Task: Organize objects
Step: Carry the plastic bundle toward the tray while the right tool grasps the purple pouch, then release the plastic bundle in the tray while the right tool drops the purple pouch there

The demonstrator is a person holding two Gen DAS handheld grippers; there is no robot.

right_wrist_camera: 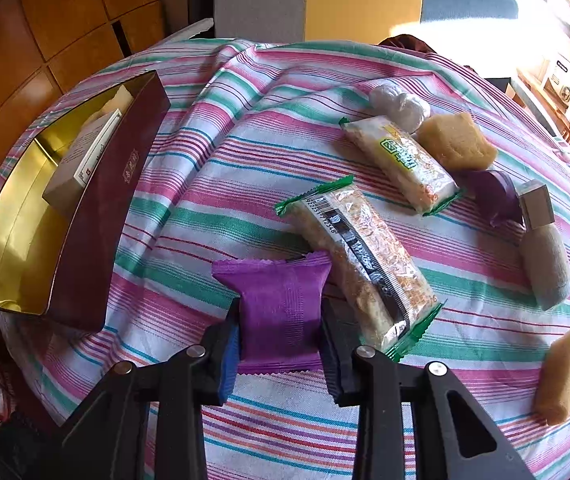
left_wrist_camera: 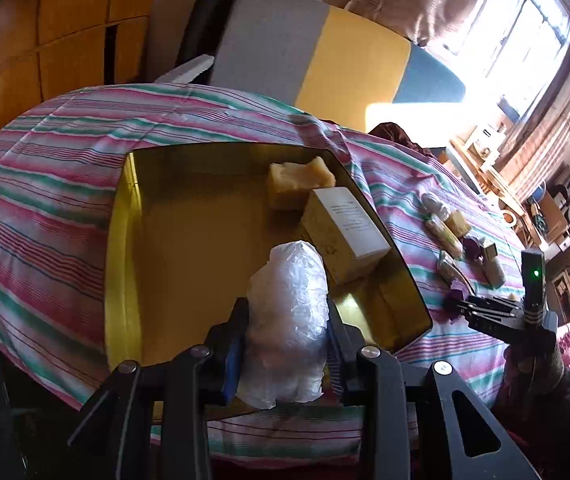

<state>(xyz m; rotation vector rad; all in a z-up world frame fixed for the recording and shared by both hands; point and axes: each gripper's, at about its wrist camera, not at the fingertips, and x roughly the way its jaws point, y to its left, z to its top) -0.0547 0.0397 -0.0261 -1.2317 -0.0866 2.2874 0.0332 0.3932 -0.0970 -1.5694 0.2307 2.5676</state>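
On the striped table, the gold tin sits near the left edge, with bare cloth between it and the snacks. Two green-ended snack bars, two yellow sponges lie loose. Left claw squeezes a white plastic bundle over the tin. Right claw pinches a purple packet beside one bar.
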